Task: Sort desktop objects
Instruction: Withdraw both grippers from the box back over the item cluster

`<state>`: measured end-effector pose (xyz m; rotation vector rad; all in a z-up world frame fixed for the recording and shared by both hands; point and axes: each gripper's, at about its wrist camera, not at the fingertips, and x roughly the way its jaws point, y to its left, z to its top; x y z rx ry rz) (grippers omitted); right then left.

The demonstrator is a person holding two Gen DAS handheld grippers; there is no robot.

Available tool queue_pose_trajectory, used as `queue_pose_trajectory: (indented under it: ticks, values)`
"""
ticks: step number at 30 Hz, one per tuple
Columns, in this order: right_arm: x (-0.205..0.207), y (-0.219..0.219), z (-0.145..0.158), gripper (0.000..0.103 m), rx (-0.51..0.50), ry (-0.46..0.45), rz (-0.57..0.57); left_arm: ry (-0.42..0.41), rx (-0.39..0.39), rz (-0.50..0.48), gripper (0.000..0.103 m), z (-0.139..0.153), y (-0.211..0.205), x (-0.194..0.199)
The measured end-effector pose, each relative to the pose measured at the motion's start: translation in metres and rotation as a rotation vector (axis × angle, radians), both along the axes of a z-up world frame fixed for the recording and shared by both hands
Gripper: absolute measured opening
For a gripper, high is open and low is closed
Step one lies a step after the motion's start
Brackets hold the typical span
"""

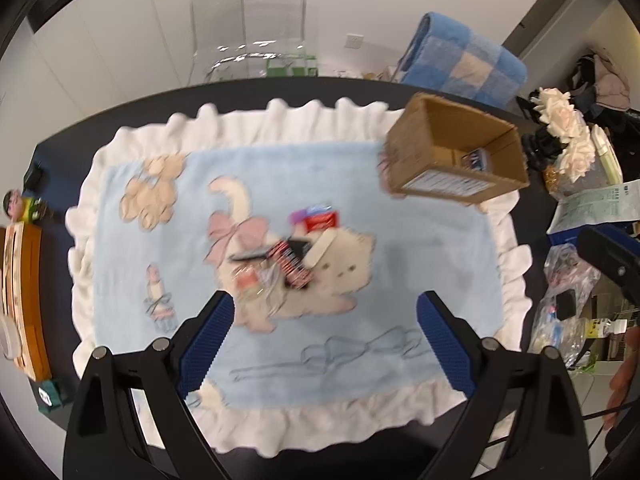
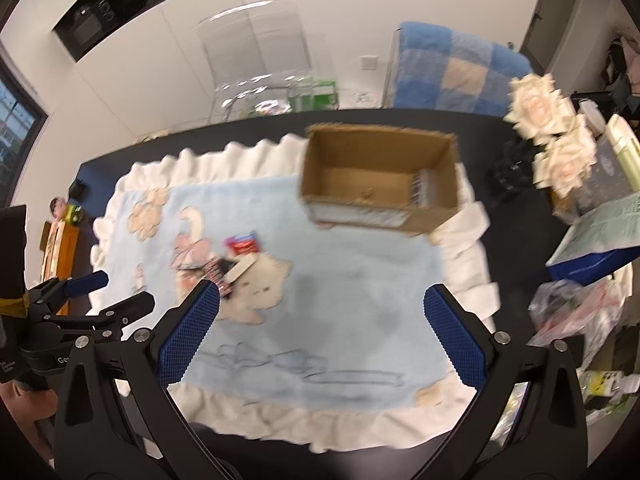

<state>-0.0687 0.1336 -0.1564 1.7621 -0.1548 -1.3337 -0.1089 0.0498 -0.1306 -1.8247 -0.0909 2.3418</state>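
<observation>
A small pile of objects (image 1: pixel 286 256) lies in the middle of a pale blue cat-print mat (image 1: pixel 420 248): a red packet (image 1: pixel 320 222), a striped black and pink item (image 1: pixel 294 266) and a clear wrapper. The same pile (image 2: pixel 232 260) shows left of centre in the right wrist view. An open cardboard box (image 1: pixel 452 152) stands on the mat's far right corner with a small blue item inside; in the right wrist view the box (image 2: pixel 380 176) is straight ahead. My left gripper (image 1: pixel 324 344) is open above the mat's near side. My right gripper (image 2: pixel 322 334) is open too, empty.
The mat (image 2: pixel 340 280) covers a dark table (image 1: pixel 120 112). A wooden block (image 1: pixel 22 300) and a small figure (image 1: pixel 20 206) sit at the left edge. White paper flowers (image 2: pixel 552 140), papers and plastic bags (image 2: pixel 572 312) crowd the right side. A clear chair and a blue checked blanket (image 2: pixel 452 68) stand behind.
</observation>
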Motion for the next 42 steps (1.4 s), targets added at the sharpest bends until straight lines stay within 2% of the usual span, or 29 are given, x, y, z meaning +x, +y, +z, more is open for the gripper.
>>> queue_pose_trajectory:
  ticks: [10,15,19,23,34,42]
  values:
    - [0.057,-0.043,0.038,0.103,-0.035,-0.019,0.064,-0.023,0.006,0.029,0.092,-0.009,-0.056,0.018]
    - [0.073,-0.063,0.038,0.103,-0.046,-0.035,0.086,-0.047,0.020,0.031,0.092,-0.022,-0.065,0.016]
    - [0.089,-0.083,0.025,0.103,-0.051,-0.050,0.123,-0.064,0.027,0.033,0.092,-0.044,-0.065,0.012]
    - [0.101,-0.101,0.008,0.103,-0.056,-0.060,0.158,-0.099,0.027,0.041,0.092,-0.080,-0.063,0.004]
    - [0.124,-0.154,-0.065,0.103,-0.048,-0.129,0.224,-0.183,0.021,0.123,0.092,-0.155,-0.070,-0.017]
    - [0.135,-0.187,-0.100,0.103,-0.037,-0.186,0.241,-0.213,-0.002,0.164,0.092,-0.184,-0.071,-0.032]
